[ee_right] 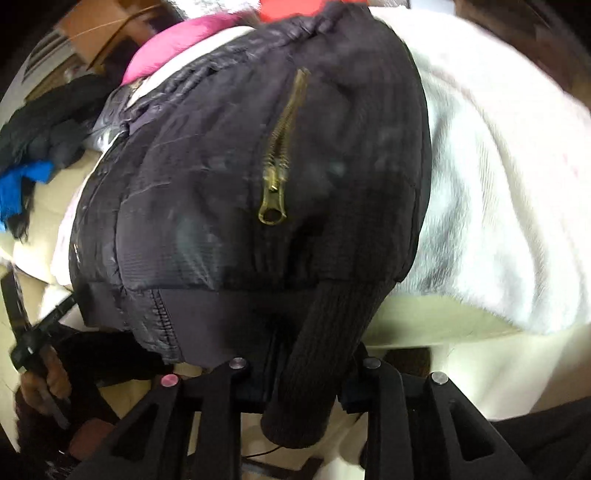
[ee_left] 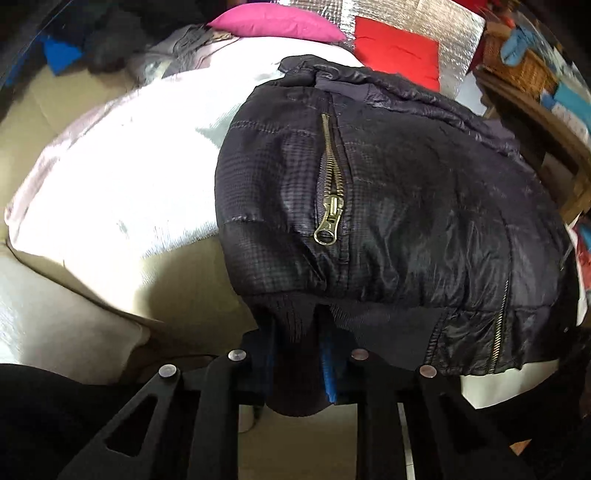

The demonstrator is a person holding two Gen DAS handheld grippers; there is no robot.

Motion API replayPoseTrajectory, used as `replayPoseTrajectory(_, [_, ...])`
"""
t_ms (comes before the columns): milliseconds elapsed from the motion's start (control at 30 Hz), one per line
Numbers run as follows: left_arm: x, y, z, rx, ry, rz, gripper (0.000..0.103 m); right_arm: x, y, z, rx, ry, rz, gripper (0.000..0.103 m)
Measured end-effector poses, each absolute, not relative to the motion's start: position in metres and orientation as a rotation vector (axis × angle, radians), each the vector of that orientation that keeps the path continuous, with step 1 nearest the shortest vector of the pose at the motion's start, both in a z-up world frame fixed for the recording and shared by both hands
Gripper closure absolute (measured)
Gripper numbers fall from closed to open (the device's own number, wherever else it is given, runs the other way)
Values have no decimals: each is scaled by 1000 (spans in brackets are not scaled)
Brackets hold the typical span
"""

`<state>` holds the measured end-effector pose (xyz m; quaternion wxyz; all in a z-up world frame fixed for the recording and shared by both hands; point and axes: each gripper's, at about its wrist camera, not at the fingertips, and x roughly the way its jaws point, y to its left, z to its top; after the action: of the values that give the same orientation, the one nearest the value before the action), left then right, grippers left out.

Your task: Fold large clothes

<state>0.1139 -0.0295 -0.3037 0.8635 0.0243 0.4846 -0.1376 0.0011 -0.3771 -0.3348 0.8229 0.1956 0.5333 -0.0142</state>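
A black quilted jacket (ee_left: 406, 192) with brass pocket zippers (ee_left: 330, 184) lies on a white fleece blanket (ee_left: 129, 177). My left gripper (ee_left: 299, 354) is shut on the jacket's ribbed hem and cuff, which bunch between its fingers. In the right wrist view the same jacket (ee_right: 207, 177) fills the middle, with a brass zipper (ee_right: 277, 177). My right gripper (ee_right: 303, 369) is shut on the ribbed cuff (ee_right: 314, 350) and hem at the jacket's other corner. The fingertips of both grippers are hidden by cloth.
A pink cushion (ee_left: 273, 20) and a red cushion (ee_left: 399, 48) lie at the far end. A wicker basket (ee_left: 517, 62) stands at the right on wooden furniture. Dark clothes (ee_right: 48, 122) and a blue cloth (ee_right: 22, 184) lie to the left. The other handle (ee_right: 33, 343) shows at lower left.
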Motion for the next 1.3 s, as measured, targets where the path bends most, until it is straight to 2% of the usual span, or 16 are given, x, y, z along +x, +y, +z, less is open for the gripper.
replayPoseTrajectory(233, [112,-28,-306,94,997,-284,81,5,-360,-333,337,1121,-42,74])
replayPoseTrajectory(533, [109,-28,-304,109,988,-286,81,2,-335,-319,224,1077,-46,83])
replayPoseTrajectory(700, [107,-31,-303,124,981,-281,81,-10,-339,-286,287,975,46,84])
replayPoseTrajectory(767, [108,-32,-305,134,994,-271,80,-8,-342,-290,302,1005,45,84])
replayPoseTrajectory(833, [111,-37,-312,151,1036,-273,58,-4,-350,-306,327,1074,21,81])
replayPoseTrajectory(867, [111,-39,-316,162,1060,-273,38,0,-355,-317,364,1116,-2,81])
replayPoseTrajectory(967, [108,-51,-324,203,1091,-323,37,9,-363,-329,435,1147,-17,79])
replayPoseTrajectory(1033, [105,-55,-321,210,1072,-347,43,11,-364,-331,443,1158,-14,72])
replayPoseTrajectory(1100, [107,-49,-317,174,1060,-338,75,11,-364,-332,456,1171,1,67])
replayPoseTrajectory(1167, [111,-38,-314,101,1068,-345,88,9,-362,-333,447,1167,18,67])
replayPoseTrajectory(1200, [112,-34,-311,67,1069,-354,93,6,-359,-330,412,1150,34,69])
replayPoseTrajectory(1267, [110,-32,-303,56,1048,-370,95,1,-358,-320,357,1127,30,82])
replayPoseTrajectory(1300, [108,-33,-296,66,1031,-382,95,-2,-355,-314,330,1110,25,83])
